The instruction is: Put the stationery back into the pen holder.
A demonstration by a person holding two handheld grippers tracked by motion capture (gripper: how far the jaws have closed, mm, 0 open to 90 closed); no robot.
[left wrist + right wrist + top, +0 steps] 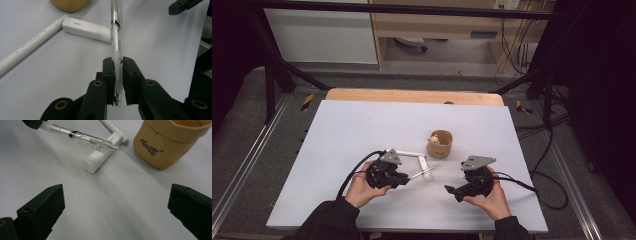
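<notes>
Clear plastic, with a frosted grip and a thin metal band, made up the pen (pixel 116 42) that the left gripper (pixel 118 75) had clamped between its two black jaws near the writing tip. The left gripper view gave this grip plainly: the pads pressed on the frosted section, the tip pointed back toward the camera, and the barrel ran out over the white table (pixel 50 75). From the high view the same pen (pixel 424 173) was a thin sliver slanting out of the left gripper (pixel 404 178), and the grip itself was too small to read there.

The right gripper (pixel 115 205) stood wide open with nothing between its jaws (bare table lay in the gap). In the high view it sat in the person's right hand (pixel 490 198), well apart from the left gripper, jaws turned toward it (pixel 451 190).

A white marker (pixel 86 29) and a longer white pen (pixel 30 46) lay on the table, meeting at a corner. The right gripper view showed the held pen's far end (pixel 85 138) above the marker (pixel 102 157); I could not tell whether they touched. That view also showed lettering on the tan cup (pixel 170 142), which the high view placed beyond the pens (pixel 440 144), holding a small pale object (pixel 435 138) too small to identify.
</notes>
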